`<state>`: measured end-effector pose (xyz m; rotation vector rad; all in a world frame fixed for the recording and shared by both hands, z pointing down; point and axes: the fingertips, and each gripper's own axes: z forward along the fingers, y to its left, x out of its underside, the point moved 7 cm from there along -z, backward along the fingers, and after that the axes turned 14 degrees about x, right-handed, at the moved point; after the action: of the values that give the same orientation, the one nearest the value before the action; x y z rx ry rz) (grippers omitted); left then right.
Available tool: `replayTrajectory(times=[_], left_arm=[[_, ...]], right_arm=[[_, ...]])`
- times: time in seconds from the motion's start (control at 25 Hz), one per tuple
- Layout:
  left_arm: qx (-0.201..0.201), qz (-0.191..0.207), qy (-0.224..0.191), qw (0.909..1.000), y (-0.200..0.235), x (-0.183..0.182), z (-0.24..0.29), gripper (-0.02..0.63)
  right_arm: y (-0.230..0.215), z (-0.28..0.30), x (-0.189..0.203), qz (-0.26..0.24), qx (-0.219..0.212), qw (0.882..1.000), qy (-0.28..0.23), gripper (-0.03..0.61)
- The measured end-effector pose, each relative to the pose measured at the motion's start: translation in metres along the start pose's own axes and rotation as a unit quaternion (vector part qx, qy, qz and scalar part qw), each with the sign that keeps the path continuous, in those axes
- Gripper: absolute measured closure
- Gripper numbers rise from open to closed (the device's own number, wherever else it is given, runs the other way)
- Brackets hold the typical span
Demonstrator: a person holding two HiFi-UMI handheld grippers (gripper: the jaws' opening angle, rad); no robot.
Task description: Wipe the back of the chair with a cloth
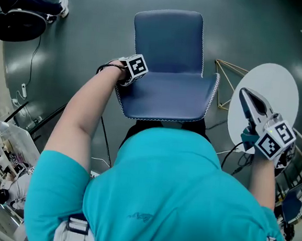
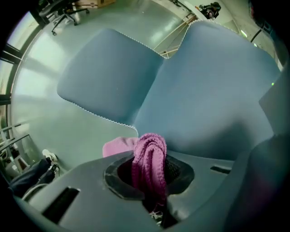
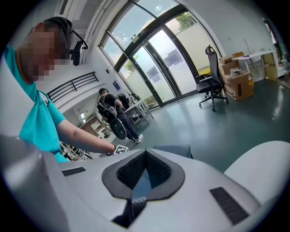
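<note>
At the chair's left edge, head view: the left gripper sits against the blue chair where the seat meets the back. The left arm reaches forward, almost straight.
Right arm, head view: bent at the elbow, it holds the right gripper above the round white tabletop right of the chair. The fingers point far and slightly left.
Left fingers, left gripper view: clamped on a magenta cloth, which stands between them as a bunched loop. A paler pink part shows just past the left finger.
Chair, left gripper view: two blue padded panels with white stitched edges fill the field close behind the cloth. Whether the cloth touches them cannot be told.
Right fingers, right gripper view: tips together, with only a thin sliver open nearer the base and nothing held between them.
Beyond, right gripper view: a strip of the blue chair shows just past the fingers. The white tabletop lies at the right, and a black office chair stands far off by the glass doors.
</note>
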<state>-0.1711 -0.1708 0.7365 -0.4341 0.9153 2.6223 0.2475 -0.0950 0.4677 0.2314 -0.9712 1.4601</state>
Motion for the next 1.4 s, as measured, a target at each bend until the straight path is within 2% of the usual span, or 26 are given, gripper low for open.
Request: replayTrajectory(times=[0.12, 0.32, 0.44, 0.6, 0.84, 1.24, 1.4], left_arm=[[0.002, -0.01, 0.029, 0.9995, 0.003, -0.006, 0.012, 0.555], [0.027, -0.054, 0.027, 0.9978, -0.019, -0.031, 0.019, 0.555], [0.031, -0.074, 0.029, 0.9963, -0.015, -0.034, 0.03, 0.555], [0.03, -0.081, 0.009, 0.9962, 0.0, -0.043, 0.045, 0.555], [0.042, -0.109, 0.014, 0.993, -0.005, -0.082, 0.061, 0.555], [0.067, -0.151, 0.015, 0.9861, 0.012, -0.086, 0.076, 0.555], [0.069, -0.153, 0.012, 0.9858, 0.015, -0.094, 0.079, 0.555]], right_arm=[[0.002, 0.004, 0.003, 0.0, 0.002, 1.0, 0.008, 0.586], [-0.015, -0.017, 0.004, 0.007, 0.007, 1.0, 0.011, 0.586], [-0.019, -0.017, 0.01, 0.013, 0.013, 1.0, 0.013, 0.586], [-0.023, -0.009, 0.021, 0.022, 0.02, 0.999, 0.016, 0.586], [-0.064, -0.029, 0.033, 0.039, 0.031, 0.998, 0.022, 0.586], [-0.071, -0.03, 0.042, 0.046, 0.041, 0.998, 0.028, 0.586], [-0.078, -0.033, 0.051, 0.068, 0.05, 0.996, 0.03, 0.586]])
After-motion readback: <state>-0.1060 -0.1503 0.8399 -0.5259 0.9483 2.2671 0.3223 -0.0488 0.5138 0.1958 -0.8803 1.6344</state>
